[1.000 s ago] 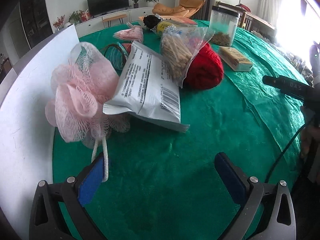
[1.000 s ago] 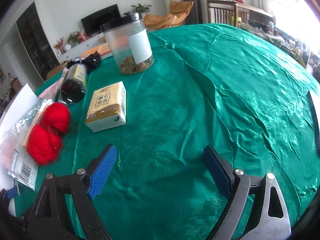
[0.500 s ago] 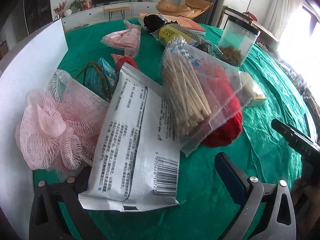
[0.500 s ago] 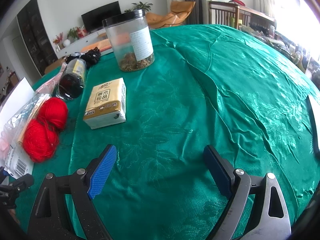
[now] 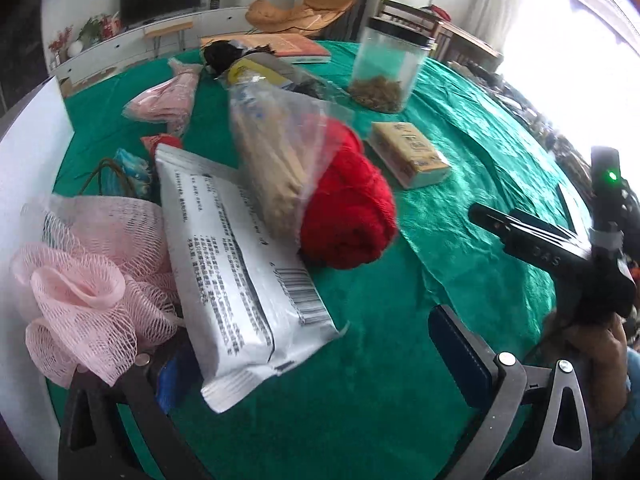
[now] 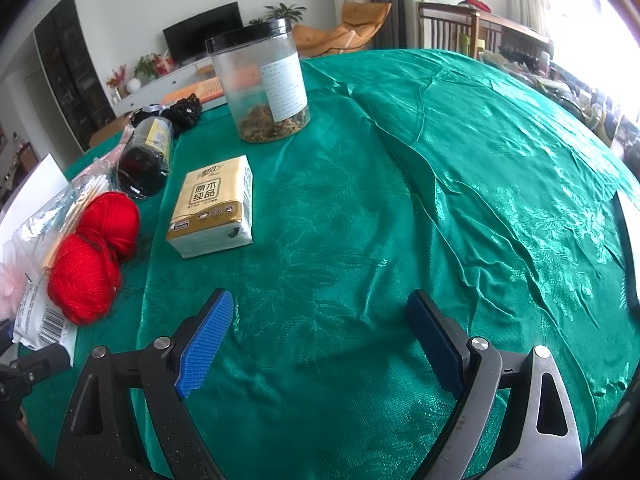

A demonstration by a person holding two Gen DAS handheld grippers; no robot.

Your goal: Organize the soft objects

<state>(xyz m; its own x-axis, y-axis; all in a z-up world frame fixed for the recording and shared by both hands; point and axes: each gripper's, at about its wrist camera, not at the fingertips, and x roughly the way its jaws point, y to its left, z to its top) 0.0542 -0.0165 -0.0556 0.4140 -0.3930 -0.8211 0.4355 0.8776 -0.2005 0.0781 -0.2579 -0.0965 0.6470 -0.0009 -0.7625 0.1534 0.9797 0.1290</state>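
In the left wrist view a pink mesh bath puff (image 5: 84, 284) lies at the left, over my left finger. A silver printed packet (image 5: 236, 264) leans on it, its near end between my open fingers. Red yarn (image 5: 348, 204) sits under a clear bag of sticks (image 5: 276, 152). A pink bagged item (image 5: 164, 102) lies farther back. My left gripper (image 5: 320, 364) is open. In the right wrist view my right gripper (image 6: 320, 340) is open and empty over bare green cloth; two red yarn balls (image 6: 92, 256) and a tissue pack (image 6: 214, 208) lie to its left.
A clear jar with a black lid (image 6: 262, 80) stands behind the tissue pack, a dark bottle (image 6: 146, 156) lies beside it. A white board (image 5: 24, 184) borders the table's left. A book (image 5: 280, 44) lies at the far edge. The green tablecloth (image 6: 460, 180) spreads right.
My left gripper has moved in close to the pile; the silver packet's end now lies between its fingers and the puff covers the left finger. The right gripper has barely moved.
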